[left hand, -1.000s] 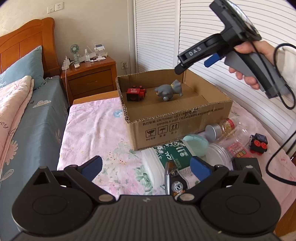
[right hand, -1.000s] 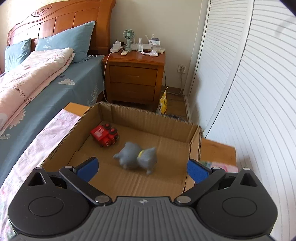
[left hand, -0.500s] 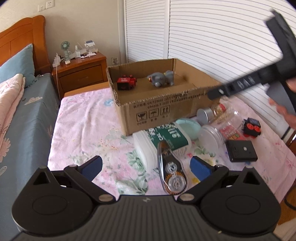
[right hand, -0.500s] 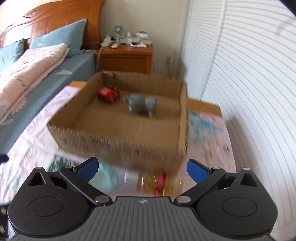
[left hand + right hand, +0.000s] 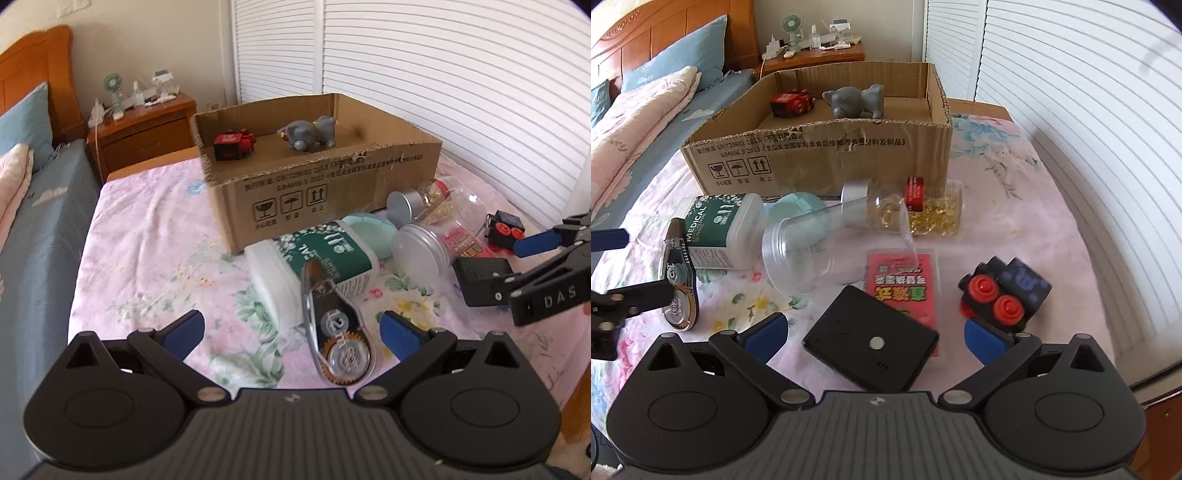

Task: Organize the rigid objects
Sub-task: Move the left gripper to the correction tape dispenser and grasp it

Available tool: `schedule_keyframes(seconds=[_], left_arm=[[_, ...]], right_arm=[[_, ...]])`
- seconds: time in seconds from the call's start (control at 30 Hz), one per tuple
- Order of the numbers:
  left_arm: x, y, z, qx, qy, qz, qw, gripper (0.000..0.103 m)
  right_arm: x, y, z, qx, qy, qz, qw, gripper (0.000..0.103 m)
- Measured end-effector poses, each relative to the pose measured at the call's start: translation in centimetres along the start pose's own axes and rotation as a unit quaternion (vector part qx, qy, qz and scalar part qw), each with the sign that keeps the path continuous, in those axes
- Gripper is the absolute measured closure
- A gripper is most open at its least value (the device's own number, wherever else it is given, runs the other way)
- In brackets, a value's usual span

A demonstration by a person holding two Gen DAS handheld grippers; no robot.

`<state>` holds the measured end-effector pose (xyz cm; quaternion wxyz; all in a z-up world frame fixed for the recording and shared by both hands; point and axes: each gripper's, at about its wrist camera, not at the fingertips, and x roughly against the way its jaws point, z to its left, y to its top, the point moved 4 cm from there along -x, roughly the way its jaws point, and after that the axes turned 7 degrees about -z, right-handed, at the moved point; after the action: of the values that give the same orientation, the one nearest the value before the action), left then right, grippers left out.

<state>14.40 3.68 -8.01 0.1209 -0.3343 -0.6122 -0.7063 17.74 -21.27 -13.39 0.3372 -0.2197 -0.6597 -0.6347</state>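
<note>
Floral bedsheet (image 5: 147,236) under cardboard box (image 5: 332,184)

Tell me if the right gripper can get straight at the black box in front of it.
Probably yes. The right gripper is open, and the black box lies flat between its fingers with nothing on top. One corner overlaps the red card, which might shift.

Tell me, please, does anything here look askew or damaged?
The jars and the tub lie tipped on their sides in front of the box, whose front rim is torn and ragged.
</note>
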Motion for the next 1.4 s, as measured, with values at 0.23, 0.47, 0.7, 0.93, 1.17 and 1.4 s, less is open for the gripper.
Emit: schedule_keyframes(seconds=[0.23, 0.47, 0.7, 0.93, 1.17, 1.4], left_arm=[[-2.1, -0.1, -0.8, -0.019, 0.024, -0.001, 0.9995, 0.002], [-1.5, -1.7, 0.8, -0.003, 0.03, 0.023, 0.9993, 0.002], [-0.7, -3.6, 2.8, 0.005, 0.048, 0.048, 0.9977, 0.002], [0.4, -4.7, 5.3, 0.037, 0.06, 0.057, 0.9959, 0.002], [0.8, -4.6, 6.3, 0.07, 0.077, 0.067, 0.9923, 0.002], [-0.4, -3.7, 2.5, 0.046, 0.037, 0.054, 0.9968, 0.002]], right_arm=[[-1.1, 0.3, 0.2, -0.006, -0.023, -0.007, 1.0, 0.0], [-1.0, -0.3, -0.4, 0.0, -0.033, -0.005, 0.999, 0.0], [-0.9, -1.9, -0.8, 0.014, -0.031, 0.013, 0.999, 0.0], [-0.6, -2.6, -1.2, 0.026, -0.016, 0.01, 0.999, 0.0], [-0.4, -2.9, -1.3, 0.035, -0.006, -0.003, 0.999, 0.0], [-0.3, -3.1, -1.4, 0.038, -0.003, -0.015, 0.999, 0.0]])
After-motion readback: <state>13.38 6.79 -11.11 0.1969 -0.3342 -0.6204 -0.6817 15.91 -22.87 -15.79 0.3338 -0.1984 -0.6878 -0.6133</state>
